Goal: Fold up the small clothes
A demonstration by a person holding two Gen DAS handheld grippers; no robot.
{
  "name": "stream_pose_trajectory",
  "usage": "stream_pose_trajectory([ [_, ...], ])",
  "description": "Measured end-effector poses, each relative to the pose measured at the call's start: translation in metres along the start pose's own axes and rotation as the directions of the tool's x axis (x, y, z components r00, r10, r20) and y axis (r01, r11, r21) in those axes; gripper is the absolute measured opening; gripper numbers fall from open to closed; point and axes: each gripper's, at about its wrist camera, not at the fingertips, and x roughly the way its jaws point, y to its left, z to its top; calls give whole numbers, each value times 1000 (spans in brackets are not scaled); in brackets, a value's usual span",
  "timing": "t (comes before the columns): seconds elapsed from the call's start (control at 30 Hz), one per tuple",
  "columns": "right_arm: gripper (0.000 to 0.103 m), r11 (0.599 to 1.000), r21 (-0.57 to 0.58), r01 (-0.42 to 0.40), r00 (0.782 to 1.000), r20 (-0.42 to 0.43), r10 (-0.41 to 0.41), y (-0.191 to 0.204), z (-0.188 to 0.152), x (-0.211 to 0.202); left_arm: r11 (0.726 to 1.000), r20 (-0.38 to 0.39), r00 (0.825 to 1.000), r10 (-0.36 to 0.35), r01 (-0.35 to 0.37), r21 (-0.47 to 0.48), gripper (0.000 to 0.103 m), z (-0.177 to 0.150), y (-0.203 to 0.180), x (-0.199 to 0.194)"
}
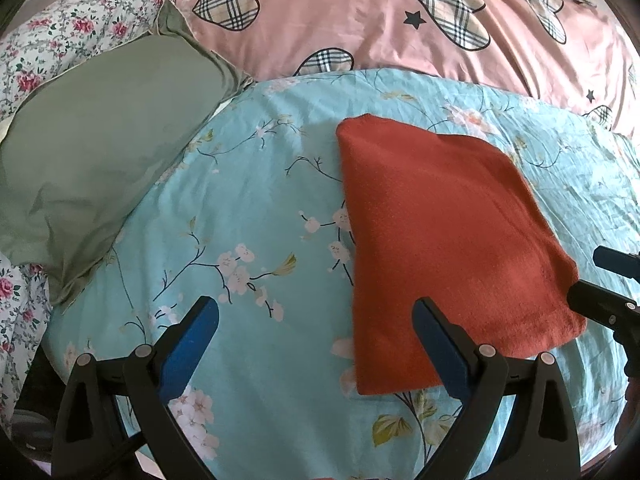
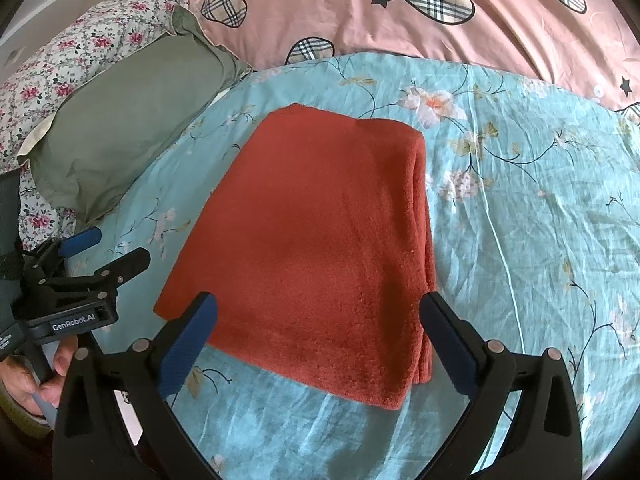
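A rust-red fleecy garment (image 1: pixel 444 240) lies folded flat in a rectangle on the turquoise floral sheet (image 1: pixel 248 216). In the right wrist view the same garment (image 2: pixel 320 240) fills the centre, with stacked layer edges along its right side. My left gripper (image 1: pixel 316 312) is open and empty; its right finger hovers over the garment's near left part. My right gripper (image 2: pixel 318 306) is open too, straddling the garment's near edge with nothing held. The left gripper (image 2: pixel 108 248) also shows at the left of the right wrist view, held by a hand (image 2: pixel 56 364).
A sage-green pillow (image 1: pixel 96 152) lies left of the garment. Behind it runs a pink quilt with plaid hearts (image 1: pixel 384 20). A rose-print white quilt (image 1: pixel 64 32) bunches at the far left. The right gripper's fingers (image 1: pixel 608 280) enter at the right edge of the left wrist view.
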Motion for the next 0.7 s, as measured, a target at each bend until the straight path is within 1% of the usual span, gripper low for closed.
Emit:
stream_pose_trajectory([
  [0.3, 101, 1000, -2, 4, 1000, -9, -4, -6, 3, 5, 1000, -12, 1000, -19, 19, 6, 98, 4, -2, 5],
  [0.7, 101, 1000, -10, 0, 1000, -24, 0, -9, 6, 15, 1000, -19, 1000, -15, 15, -2, 98, 10, -3, 14],
])
